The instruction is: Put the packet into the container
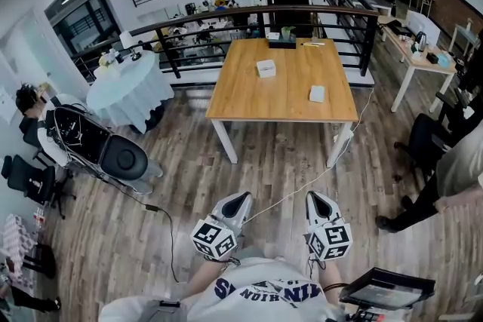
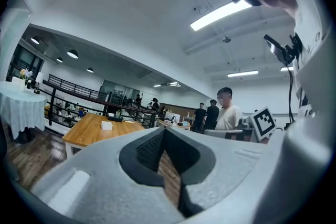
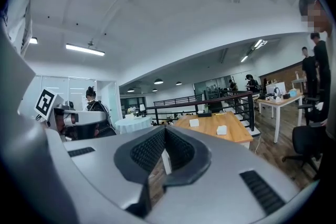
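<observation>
The left tool (image 1: 241,197) and the right tool (image 1: 315,197) both have their jaws closed tip to tip on nothing, well short of the light wooden surface (image 1: 249,98) ahead. One small flat white packet (image 1: 317,93) lies straight ahead of the right tool, which is the nearer one. One white box-like container (image 1: 266,69) sits farther off, more toward the left tool's side; the packet's long axis is too small to tell

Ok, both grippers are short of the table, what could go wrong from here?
A cable trails across the floor towards the table; it could catch a foot.
The far white item and near white item look alike from here; packet and container are easily confused.
Left gripper and right gripper are both shut; open one before reaching.
</observation>
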Demonstrator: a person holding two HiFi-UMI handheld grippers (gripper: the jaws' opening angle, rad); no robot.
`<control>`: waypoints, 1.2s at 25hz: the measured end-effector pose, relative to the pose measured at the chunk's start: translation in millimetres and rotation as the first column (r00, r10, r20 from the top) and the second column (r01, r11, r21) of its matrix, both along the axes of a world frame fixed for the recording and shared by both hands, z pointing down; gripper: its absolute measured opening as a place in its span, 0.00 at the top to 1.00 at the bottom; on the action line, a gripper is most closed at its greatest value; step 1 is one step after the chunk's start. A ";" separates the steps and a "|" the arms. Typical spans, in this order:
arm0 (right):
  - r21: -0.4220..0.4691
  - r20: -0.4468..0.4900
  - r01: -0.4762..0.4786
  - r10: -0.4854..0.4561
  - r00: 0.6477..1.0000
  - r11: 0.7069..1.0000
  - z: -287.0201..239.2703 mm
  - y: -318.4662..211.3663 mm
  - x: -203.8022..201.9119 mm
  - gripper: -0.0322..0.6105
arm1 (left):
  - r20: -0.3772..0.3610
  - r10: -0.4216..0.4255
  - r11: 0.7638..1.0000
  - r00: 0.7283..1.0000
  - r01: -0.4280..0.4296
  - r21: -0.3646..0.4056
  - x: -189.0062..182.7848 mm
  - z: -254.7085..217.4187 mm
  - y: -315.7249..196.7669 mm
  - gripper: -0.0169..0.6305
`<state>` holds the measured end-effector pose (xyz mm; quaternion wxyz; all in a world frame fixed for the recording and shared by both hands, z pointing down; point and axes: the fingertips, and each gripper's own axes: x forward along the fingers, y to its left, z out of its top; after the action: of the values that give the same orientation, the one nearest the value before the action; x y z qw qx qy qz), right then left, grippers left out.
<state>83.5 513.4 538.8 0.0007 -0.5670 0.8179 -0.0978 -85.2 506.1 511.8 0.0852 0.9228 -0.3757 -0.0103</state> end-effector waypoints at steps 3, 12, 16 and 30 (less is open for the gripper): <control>0.003 -0.007 0.016 -0.016 1.000 1.000 0.2 2.1 8.9 0.94 | 0.017 0.000 1.000 1.000 0.000 0.000 11.4 -1.5 1.5 0.98; 0.012 0.018 0.001 -0.001 1.000 1.000 13.5 5.1 34.1 0.94 | 0.077 -0.026 1.000 0.997 0.025 0.005 24.0 -2.5 -2.7 0.98; 0.030 -0.004 -0.025 0.025 1.000 0.999 13.6 4.3 45.8 0.94 | 0.082 -0.046 0.998 0.996 0.042 0.043 24.8 -13.8 -11.0 0.98; 0.006 -0.026 -0.064 0.065 0.998 0.998 15.5 -28.9 37.6 0.94 | 0.045 -0.044 0.998 0.998 0.042 0.043 19.0 -4.0 -63.2 0.98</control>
<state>121.1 484.5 554.3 -0.0053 -0.5943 0.7993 -0.0883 -66.2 442.9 507.8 0.0570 0.9161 -0.3969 0.0013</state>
